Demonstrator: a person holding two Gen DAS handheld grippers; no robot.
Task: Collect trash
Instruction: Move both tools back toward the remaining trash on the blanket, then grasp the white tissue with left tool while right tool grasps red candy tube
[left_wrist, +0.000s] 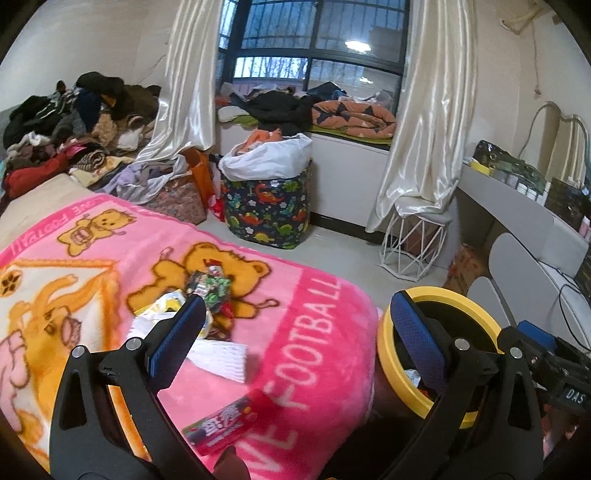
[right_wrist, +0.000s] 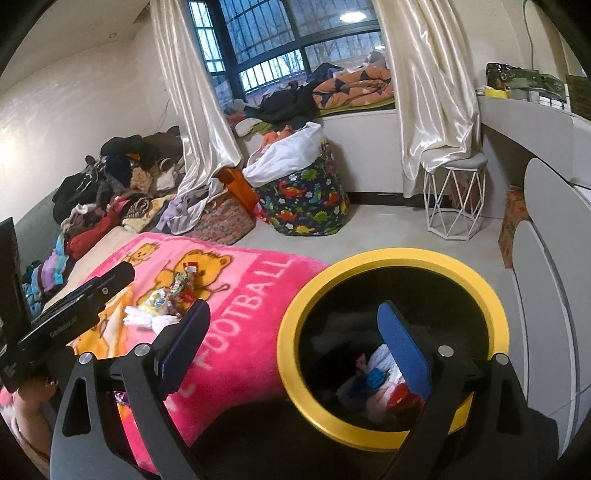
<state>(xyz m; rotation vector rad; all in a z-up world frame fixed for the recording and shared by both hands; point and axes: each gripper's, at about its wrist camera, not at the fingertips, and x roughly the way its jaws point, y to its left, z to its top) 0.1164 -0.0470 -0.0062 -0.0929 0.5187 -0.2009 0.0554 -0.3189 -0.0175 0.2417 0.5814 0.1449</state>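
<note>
Trash lies scattered over the pink teddy-bear blanket (left_wrist: 280, 295) that covers the bed. In the left wrist view the left tool (left_wrist: 299, 317) hangs over that blanket with its two blue-padded fingers (left_wrist: 173, 339) spread wide apart and nothing between them. Low in the frame, near the bottom centre, a red snack wrapper (left_wrist: 229, 421) lies flat, its long axis running from lower left to upper right. Above it sits a white corrugated piece of paper (left_wrist: 221, 358), lying roughly left to right. Further up, on the printed bear, a heap of crumpled wrappers (left_wrist: 210, 291) is bunched together, partly hidden behind the left finger.

At the lower right of that frame stands the yellow-rimmed bin (left_wrist: 388, 354), just beside the bed's edge, mouth facing up. The right wrist view looks down into the same bin (right_wrist: 295, 321): the right tool (right_wrist: 295, 332) hovers at its rim, fingers wide apart and empty, one finger over the blanket and the other over the dark interior. At the bottom of the bin rests discarded trash (right_wrist: 376, 384) in white, blue and red.

At the left edge of the right wrist view the left tool's black body (right_wrist: 74, 317) shows above the blanket. Across the floor, mid-frame, a dinosaur-print basket (left_wrist: 269, 206) stands below the window.
</note>
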